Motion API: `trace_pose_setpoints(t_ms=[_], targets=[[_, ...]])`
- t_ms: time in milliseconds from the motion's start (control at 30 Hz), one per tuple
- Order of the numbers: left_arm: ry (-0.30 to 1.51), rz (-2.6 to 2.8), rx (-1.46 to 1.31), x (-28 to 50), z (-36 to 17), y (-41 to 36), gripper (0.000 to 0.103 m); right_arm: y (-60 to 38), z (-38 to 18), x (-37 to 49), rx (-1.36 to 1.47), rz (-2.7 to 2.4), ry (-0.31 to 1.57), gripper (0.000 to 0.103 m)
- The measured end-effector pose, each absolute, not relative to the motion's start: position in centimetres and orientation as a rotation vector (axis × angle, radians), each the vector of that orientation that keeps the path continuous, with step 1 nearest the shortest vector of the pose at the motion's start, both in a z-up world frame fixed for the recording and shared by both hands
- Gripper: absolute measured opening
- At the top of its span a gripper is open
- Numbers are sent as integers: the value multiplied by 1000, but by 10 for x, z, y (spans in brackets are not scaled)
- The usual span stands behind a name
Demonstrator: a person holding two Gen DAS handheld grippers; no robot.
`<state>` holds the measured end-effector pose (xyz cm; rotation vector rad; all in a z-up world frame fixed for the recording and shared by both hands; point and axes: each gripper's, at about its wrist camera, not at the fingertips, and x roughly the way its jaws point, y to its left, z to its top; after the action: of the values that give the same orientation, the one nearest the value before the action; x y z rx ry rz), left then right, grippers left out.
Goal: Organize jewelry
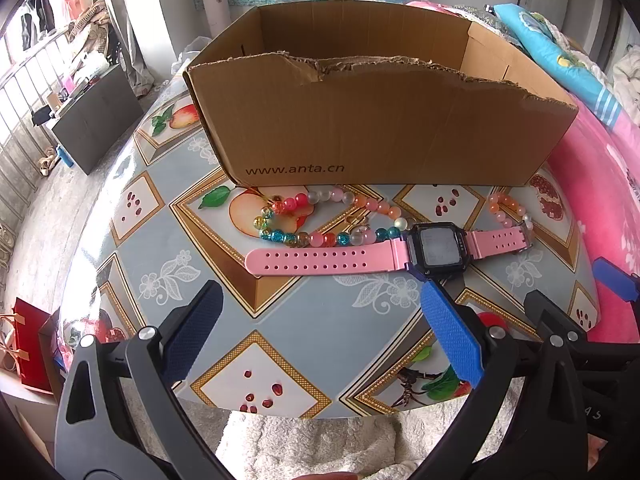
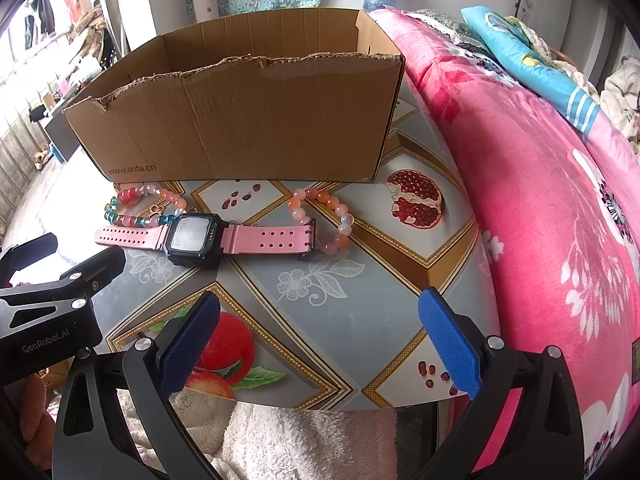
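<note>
Left wrist view: the pink digital watch (image 1: 400, 250) lies flat just in front of the cardboard box (image 1: 380, 120), its strap running parallel to the box's front wall. A multicoloured bead bracelet (image 1: 316, 220) lies between watch and box. The left gripper (image 1: 320, 320) gapes wide, holding nothing.

Right wrist view: the watch's buckle end overlaps an orange bead bracelet (image 2: 332, 216) before the box, whose inside is hidden. The right gripper (image 2: 320, 332) stands wide, empty.

watch: your pink-strapped square black digital watch (image 1: 434, 249) lies flat before the torn brown cardboard box (image 1: 380, 120)
left gripper (image 1: 320, 320): spread wide, holding nothing

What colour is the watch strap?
Pink; the watch strap shows best in the right wrist view.
</note>
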<state>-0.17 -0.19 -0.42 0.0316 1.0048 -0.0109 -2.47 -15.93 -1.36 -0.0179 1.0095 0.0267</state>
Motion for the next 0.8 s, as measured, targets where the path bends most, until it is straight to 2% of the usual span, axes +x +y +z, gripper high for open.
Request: trace_pose_setpoints(t_ms=[800], targets=[[1001, -1, 42, -1, -5, 2, 96, -158, -16, -21, -12, 31, 1017, 97]])
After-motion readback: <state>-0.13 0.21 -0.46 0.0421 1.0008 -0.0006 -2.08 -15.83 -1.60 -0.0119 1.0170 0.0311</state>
